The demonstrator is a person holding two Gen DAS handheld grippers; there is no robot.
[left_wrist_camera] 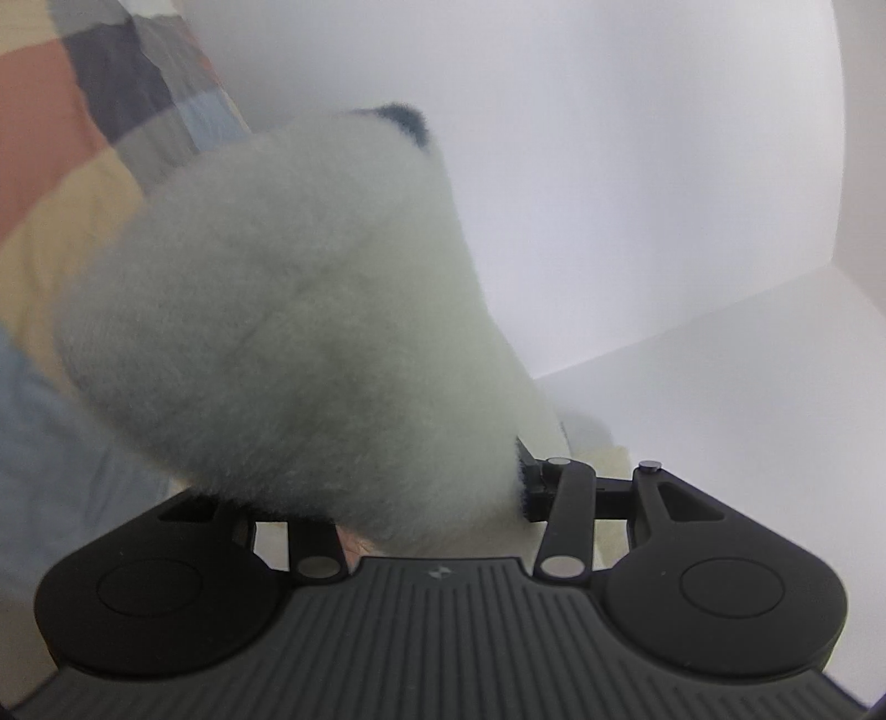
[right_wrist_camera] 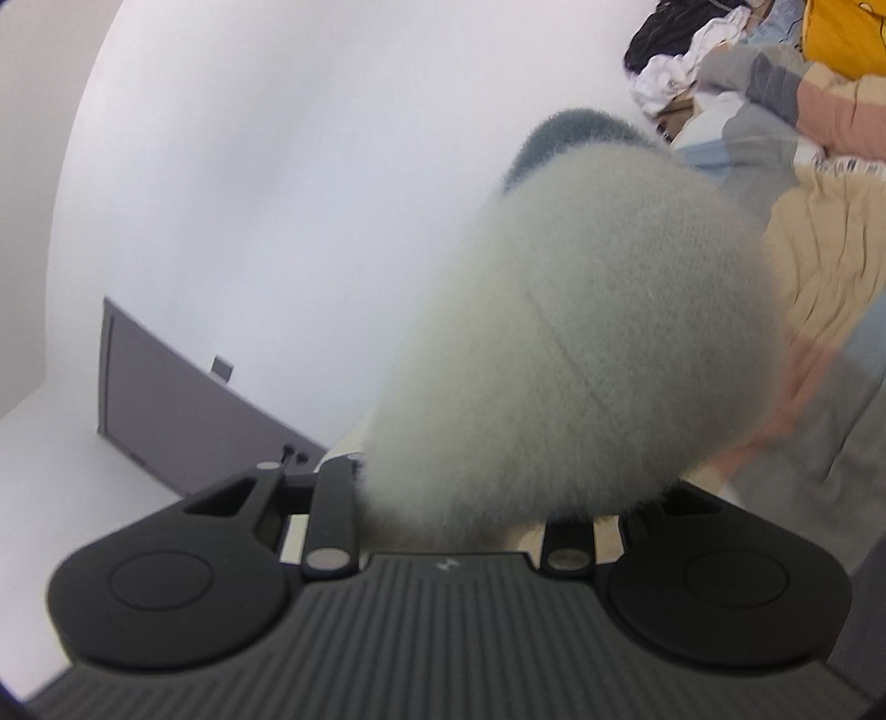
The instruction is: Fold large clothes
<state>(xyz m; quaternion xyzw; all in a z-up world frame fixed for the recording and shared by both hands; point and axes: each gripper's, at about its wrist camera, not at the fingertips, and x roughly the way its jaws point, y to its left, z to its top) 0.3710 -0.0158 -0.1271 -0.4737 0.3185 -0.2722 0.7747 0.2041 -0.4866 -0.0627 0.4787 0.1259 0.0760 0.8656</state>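
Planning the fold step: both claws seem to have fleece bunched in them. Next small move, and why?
Probably draw the two claws apart to spread the fluffy pale garment: it bulges in a wad over the left claw and the right claw, with no flat edge showing to fold.

Black left gripper [left_wrist_camera: 443,498], ribbed housing, silver pivot pins, round caps

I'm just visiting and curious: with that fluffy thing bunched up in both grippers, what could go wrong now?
1. The fluffy pale garment fills both cameras' views, so the fold may be judged half blind.
2. Each gripper holds only a thick bunch; the pile might slip from the jaws.
3. It could snag the heaped clothes nearby.
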